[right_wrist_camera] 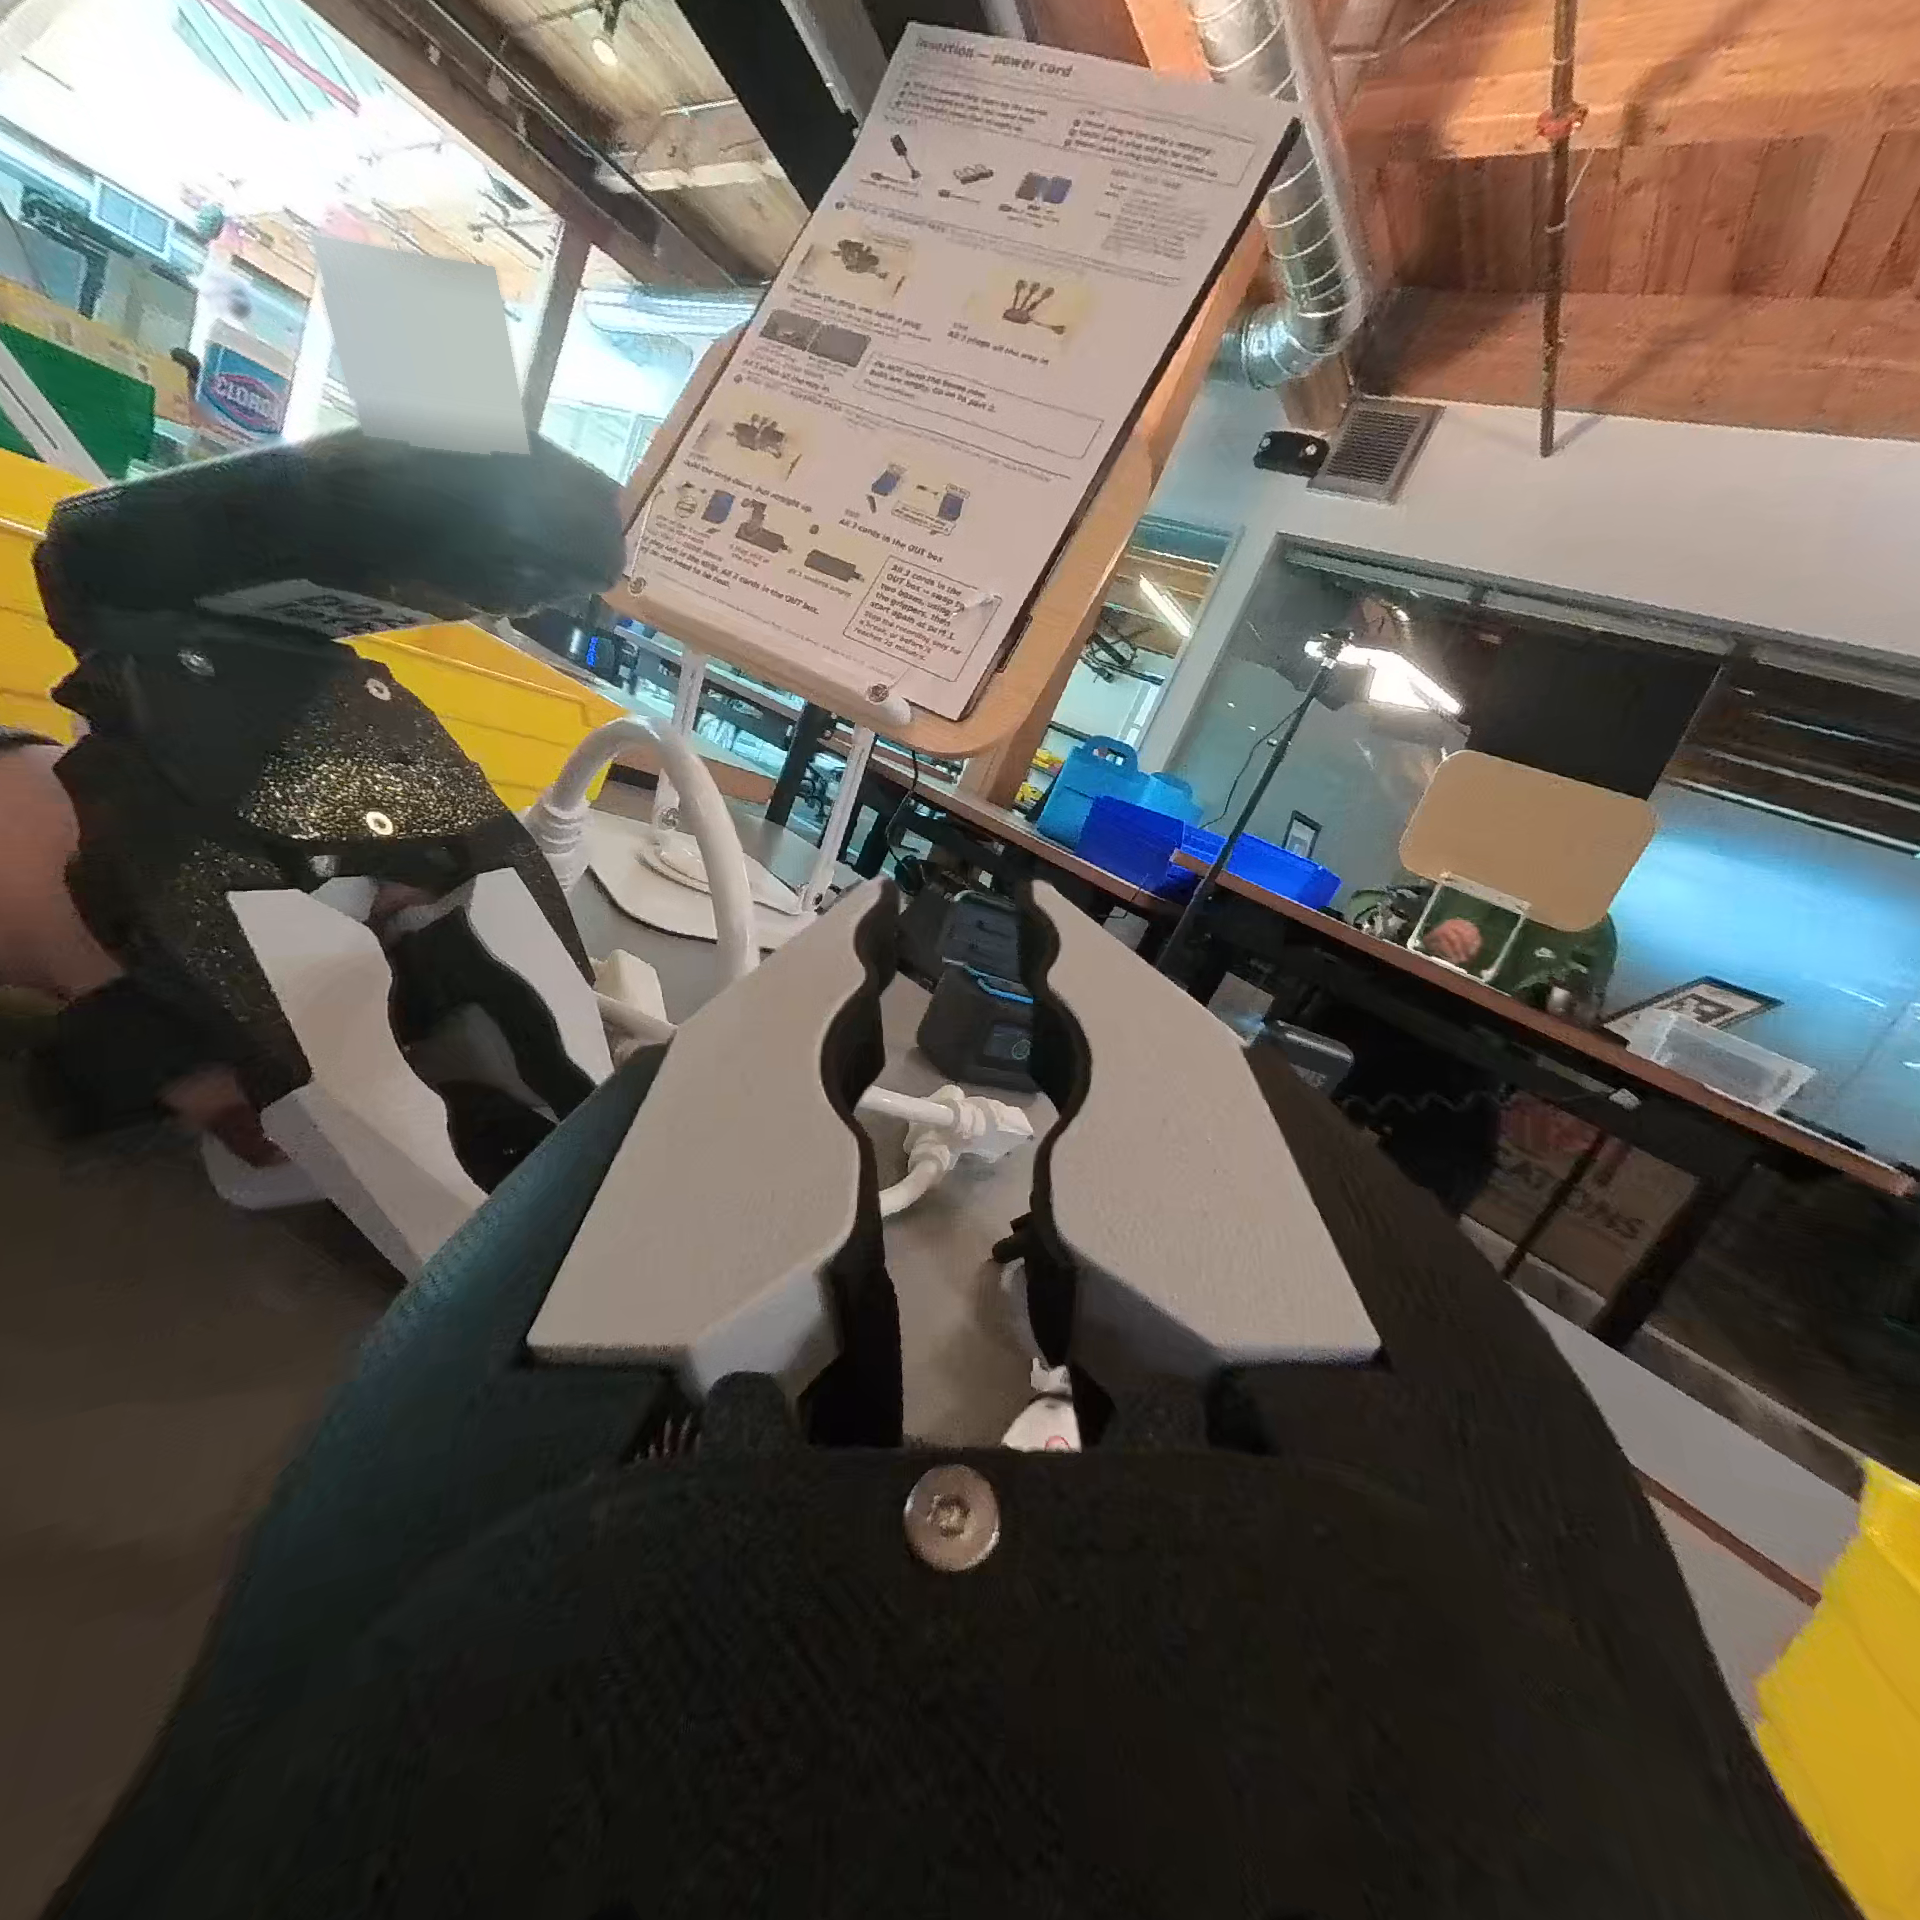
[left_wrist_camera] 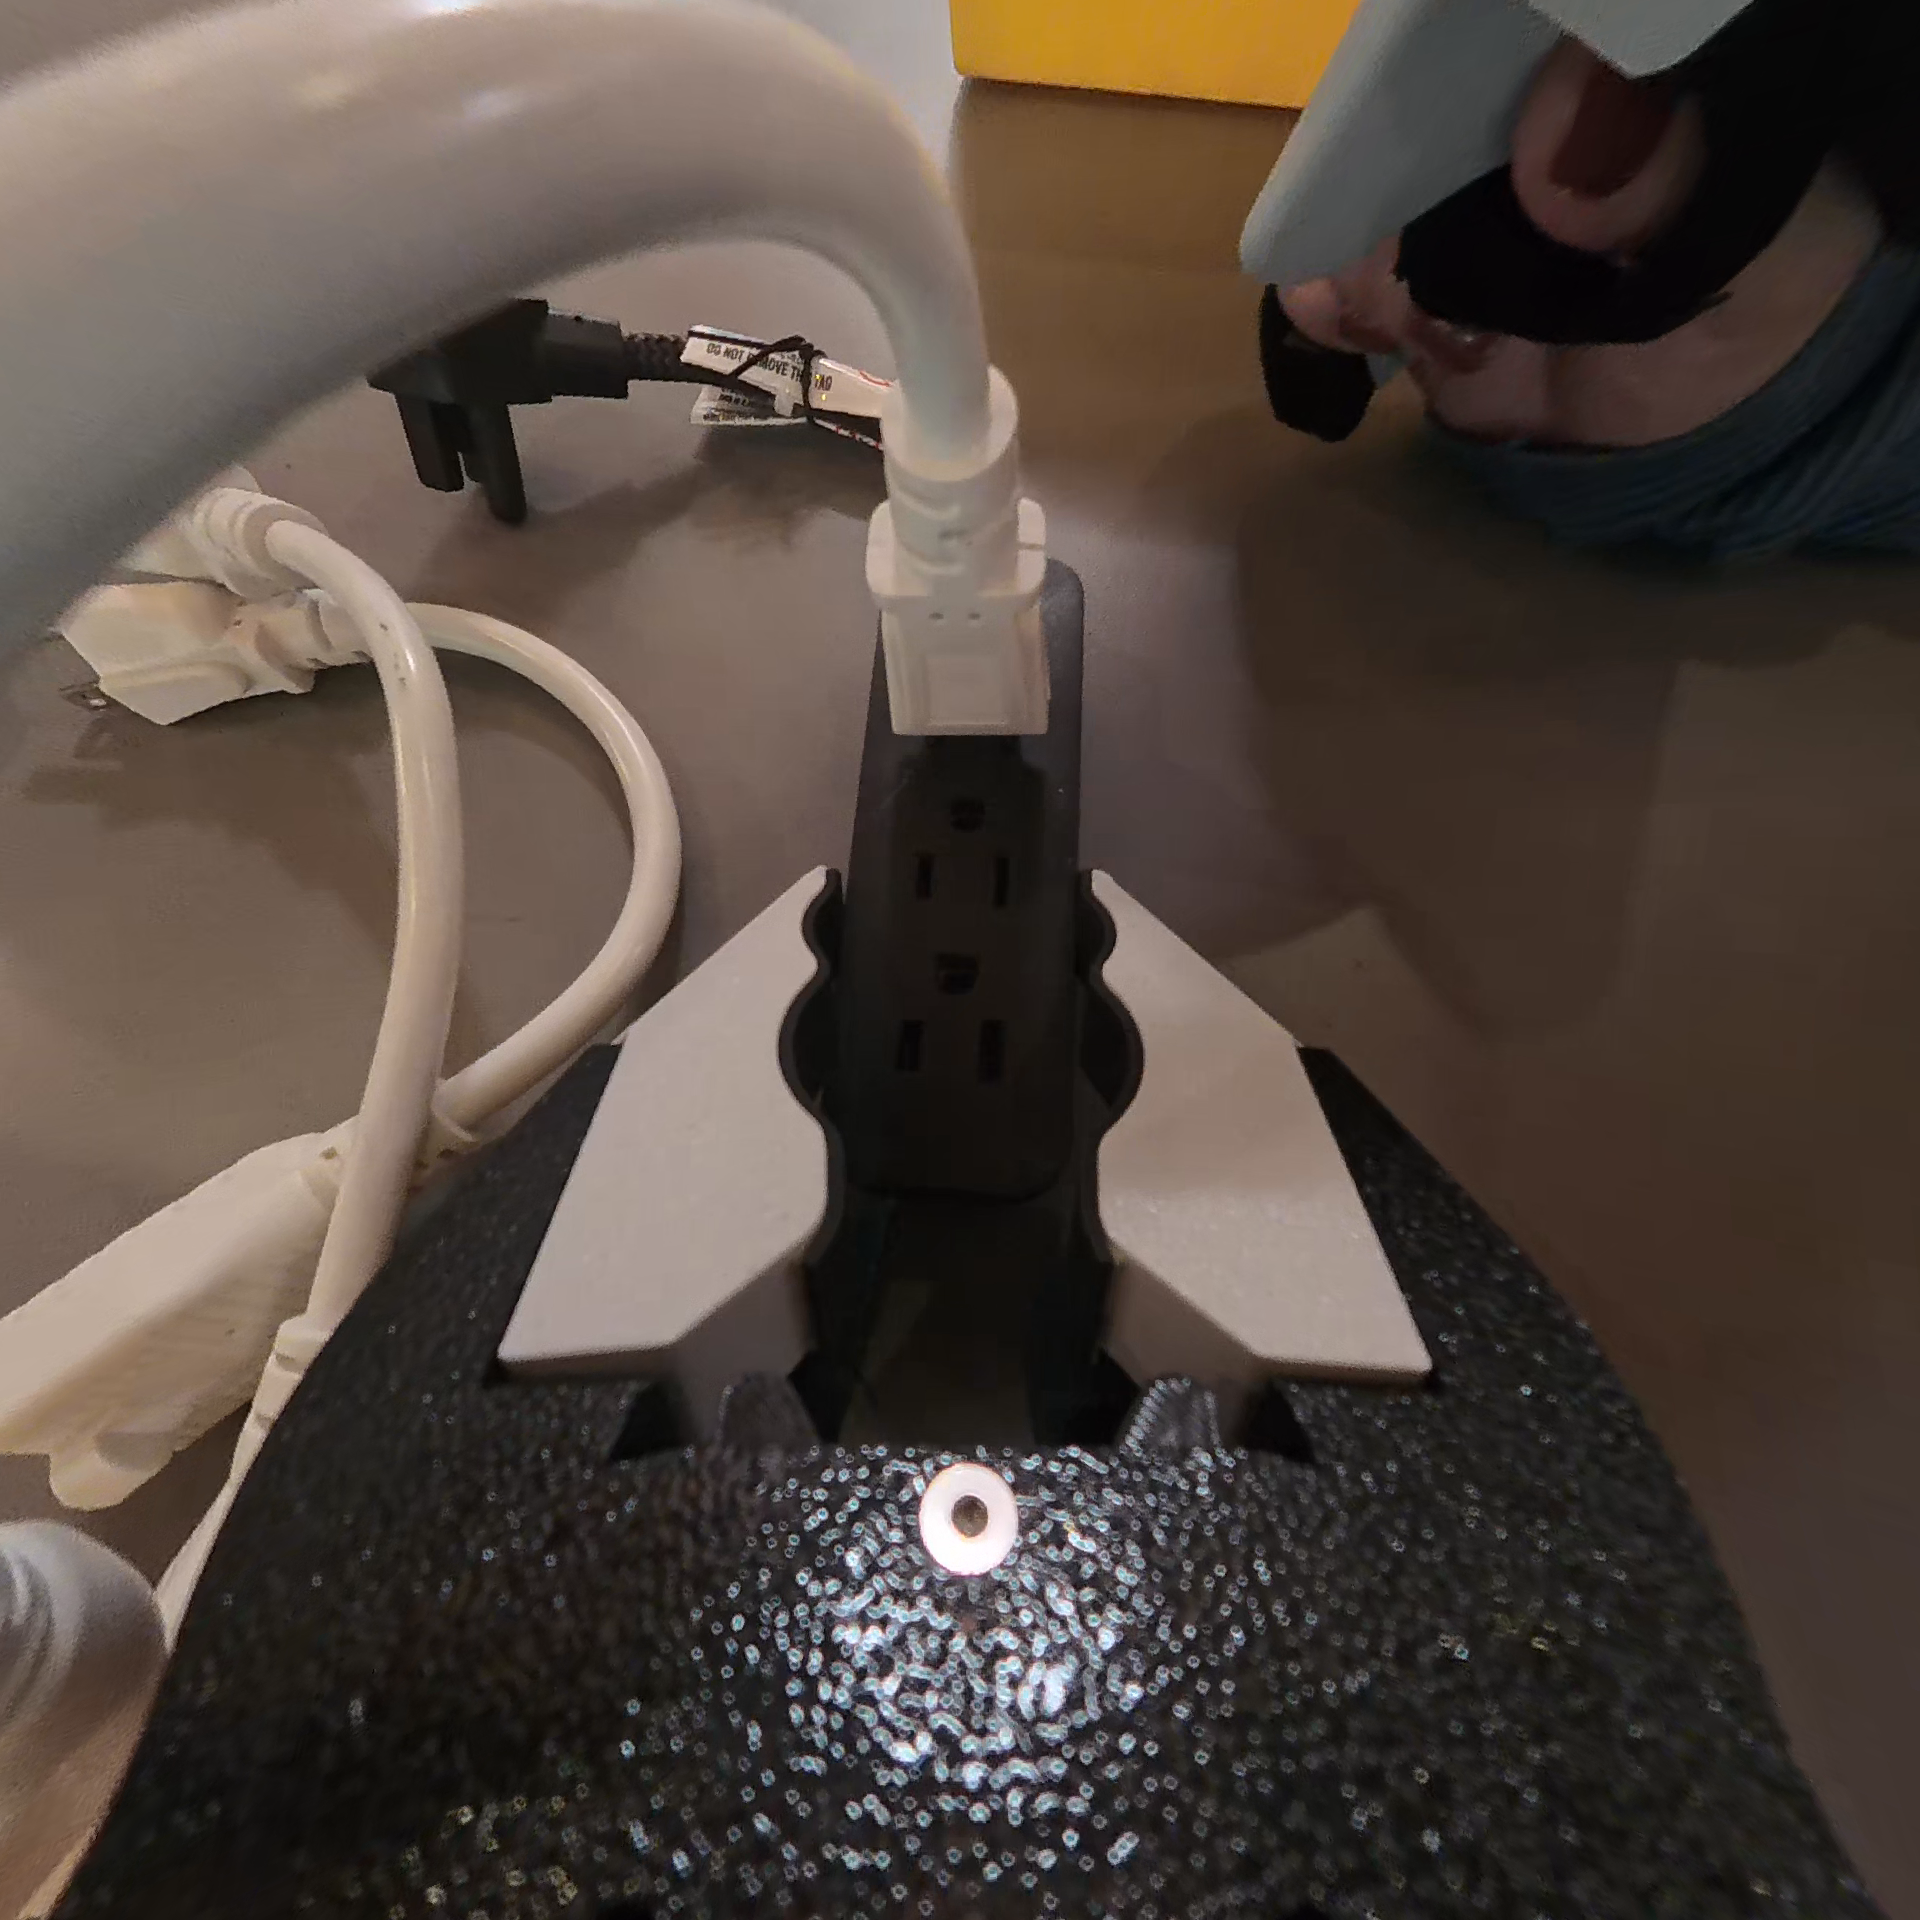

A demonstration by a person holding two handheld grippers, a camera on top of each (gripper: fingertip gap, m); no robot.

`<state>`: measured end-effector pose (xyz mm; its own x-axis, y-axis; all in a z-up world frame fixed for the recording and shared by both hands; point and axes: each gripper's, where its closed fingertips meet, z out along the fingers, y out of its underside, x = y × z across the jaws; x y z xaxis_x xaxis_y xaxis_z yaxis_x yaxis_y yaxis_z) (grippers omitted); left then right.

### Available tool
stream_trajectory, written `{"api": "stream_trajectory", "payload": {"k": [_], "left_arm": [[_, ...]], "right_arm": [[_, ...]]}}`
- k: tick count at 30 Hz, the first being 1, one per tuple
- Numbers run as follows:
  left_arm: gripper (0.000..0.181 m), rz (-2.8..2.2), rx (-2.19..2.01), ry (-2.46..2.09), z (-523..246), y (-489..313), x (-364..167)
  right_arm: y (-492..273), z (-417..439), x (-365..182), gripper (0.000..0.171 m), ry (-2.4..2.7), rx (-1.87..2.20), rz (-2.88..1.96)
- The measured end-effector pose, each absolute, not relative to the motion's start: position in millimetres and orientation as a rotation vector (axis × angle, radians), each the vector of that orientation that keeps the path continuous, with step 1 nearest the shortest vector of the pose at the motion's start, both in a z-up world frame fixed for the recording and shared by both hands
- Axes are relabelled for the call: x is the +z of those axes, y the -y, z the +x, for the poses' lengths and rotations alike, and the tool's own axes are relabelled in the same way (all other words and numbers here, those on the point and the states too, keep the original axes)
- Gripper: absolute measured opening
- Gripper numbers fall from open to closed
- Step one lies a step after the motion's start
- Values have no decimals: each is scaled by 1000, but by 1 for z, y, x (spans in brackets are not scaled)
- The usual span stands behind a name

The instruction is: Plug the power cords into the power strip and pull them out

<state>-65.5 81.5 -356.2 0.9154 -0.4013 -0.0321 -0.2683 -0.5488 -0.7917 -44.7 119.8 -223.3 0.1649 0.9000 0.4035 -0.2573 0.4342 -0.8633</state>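
Nearest to the left camera, the left tool (left_wrist_camera: 958, 997) was closed on the near end of the black power strip (left_wrist_camera: 961, 935), one grey finger on each side of it, and seemed to keep it steady on the grey surface (left_wrist_camera: 1455, 935). Two outlets of the strip stood free just past the fingers. In the far outlet sat a white plug (left_wrist_camera: 961, 634), and its thick white cord (left_wrist_camera: 582, 156) rose up and bent over to the left, out of the picture.

To the left of the strip, a second white cord (left_wrist_camera: 436, 831) lay in a loop on the surface with its plug (left_wrist_camera: 177, 665) not inserted. Farther back lay a black plug (left_wrist_camera: 488, 395) with a braided cord and paper tags, also loose.

The right tool (right_wrist_camera: 956, 997) was lifted and pointed away from the strip, toward the room. Its jaws stood apart by a narrow gap, and nothing was held between them. In the left view the same tool appeared at the upper right, near the inserted plug but not touching it.

So, as I judge it, one cord of three was plugged in and two were left to insert. After that, all the pulling out would remain, so the task looked to be in its early part. Behind the surface stood a yellow bin (left_wrist_camera: 1132, 52).
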Motion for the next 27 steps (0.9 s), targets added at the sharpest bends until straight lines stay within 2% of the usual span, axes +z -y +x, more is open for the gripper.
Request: {"api": "stream_trajectory", "payload": {"k": [5, 11, 14, 18, 20, 27], "left_arm": [[43, -2182, -189, -475, -65, -82, -356], [43, -2181, -185, -475, -66, -82, -356], [43, -2181, -184, -475, -66, -82, -356], [43, -2182, -179, -467, -66, -82, -356], [43, -2183, -179, -466, -66, -82, -356], [43, -2182, -180, -467, -66, -82, -356]], "right_arm": [[-105, -47, -233, 20, 1205, 941, -748], [-82, -57, -257, 38, 1371, 1103, -932], [-90, -67, -258, 39, 1341, 1048, -1012], [-91, -86, -270, 35, 1366, 982, -1130], [-96, -90, -279, 16, 1382, 889, -1158], [-101, -85, -281, 14, 1418, 967, -1192]]}}
